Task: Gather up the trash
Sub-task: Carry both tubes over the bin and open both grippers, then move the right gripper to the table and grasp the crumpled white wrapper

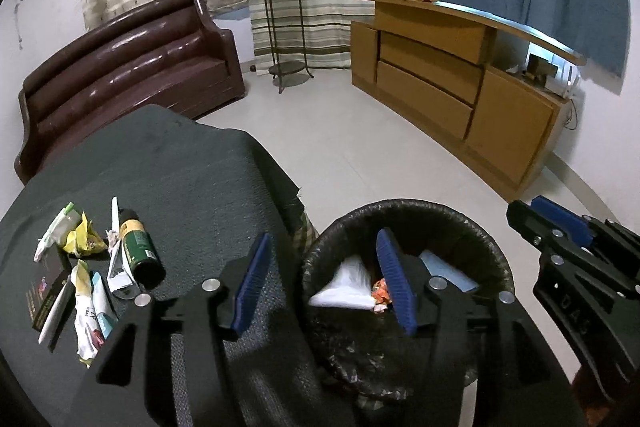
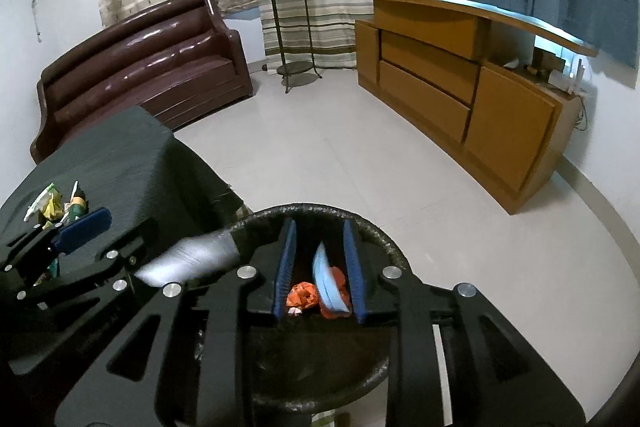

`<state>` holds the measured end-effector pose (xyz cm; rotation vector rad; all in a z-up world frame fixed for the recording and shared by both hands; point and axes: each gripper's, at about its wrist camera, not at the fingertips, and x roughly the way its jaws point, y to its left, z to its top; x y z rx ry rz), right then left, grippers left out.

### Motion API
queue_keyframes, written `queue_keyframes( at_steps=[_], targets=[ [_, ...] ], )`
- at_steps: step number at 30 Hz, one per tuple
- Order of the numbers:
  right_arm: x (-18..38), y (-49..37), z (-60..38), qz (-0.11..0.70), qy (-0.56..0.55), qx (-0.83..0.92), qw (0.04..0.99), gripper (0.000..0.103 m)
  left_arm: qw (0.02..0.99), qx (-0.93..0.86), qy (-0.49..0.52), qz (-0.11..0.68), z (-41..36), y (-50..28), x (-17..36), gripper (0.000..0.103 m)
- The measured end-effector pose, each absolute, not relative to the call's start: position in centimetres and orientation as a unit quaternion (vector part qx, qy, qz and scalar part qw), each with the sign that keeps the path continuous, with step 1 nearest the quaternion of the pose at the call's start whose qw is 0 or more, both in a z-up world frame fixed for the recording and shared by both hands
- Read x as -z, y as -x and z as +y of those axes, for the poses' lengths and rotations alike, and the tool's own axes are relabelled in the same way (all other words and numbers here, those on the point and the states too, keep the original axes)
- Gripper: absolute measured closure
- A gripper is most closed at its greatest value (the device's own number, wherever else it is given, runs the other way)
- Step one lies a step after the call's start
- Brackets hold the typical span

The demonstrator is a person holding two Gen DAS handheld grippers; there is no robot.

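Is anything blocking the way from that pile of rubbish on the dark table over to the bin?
Nothing visible does. The trash pile lies on the table, and the bin stands just past its edge, mouth open. Only the open left gripper hangs between.
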<state>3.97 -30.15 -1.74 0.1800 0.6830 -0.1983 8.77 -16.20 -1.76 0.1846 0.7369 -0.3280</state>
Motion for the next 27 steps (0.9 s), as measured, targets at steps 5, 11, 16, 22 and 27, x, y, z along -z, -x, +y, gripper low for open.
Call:
queue_keyframes(
  at_steps=[5,11,16,22,27],
  targets=[
    [1.7,-3.9,-30.1,0.333,-0.089,0.098,0.934,0.07,0.917,0.158,-0.089,0.355,-16.1,-8.7,1.5,0.046],
    [1.5,-3.6,-29.1,0.332,-0.084,0.083,0.936,0.063,0.922,0.148,-0.088,0.345,-14.7,-8.1,0.9,0.04],
    [1.1,-3.4,-26.8,0.335,-0.078,0.056,0.937,0.062,0.928,0.127,-0.092,0.339,-12.2,-7.3,0.4,0.038],
    [0.6,-3.2,-22.6,0.34,-0.056,0.014,0.939,0.062,0.933,0.086,-0.092,0.336,-8.0,-6.3,0.0,0.035],
    [0.3,-3.1,-18.6,0.342,-0.037,-0.023,0.939,0.062,0.936,0.051,-0.079,0.339,-3.8,-6.0,-0.1,0.035]
  ],
)
